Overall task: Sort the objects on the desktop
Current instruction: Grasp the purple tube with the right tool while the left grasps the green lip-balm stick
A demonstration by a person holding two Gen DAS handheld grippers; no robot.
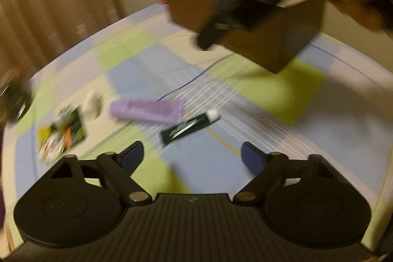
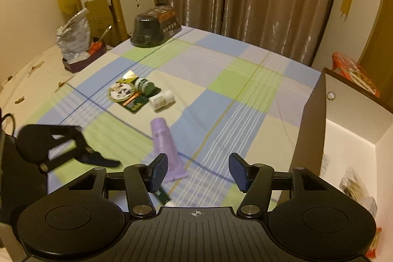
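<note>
Both grippers empty over the checked cloth, box waiting on the right

Our left gripper (image 1: 192,156) and right gripper (image 2: 197,172) both stood open, gripping nothing. The purple tube (image 2: 165,147) and the dark green tube (image 1: 189,127) lay side by side just ahead of us, the green packet (image 2: 133,96) and white bottle (image 2: 162,100) farther off. We judged it best to square the pads across one tube (blur hid the detail), then carry it to the brown box (image 2: 312,129).
</note>
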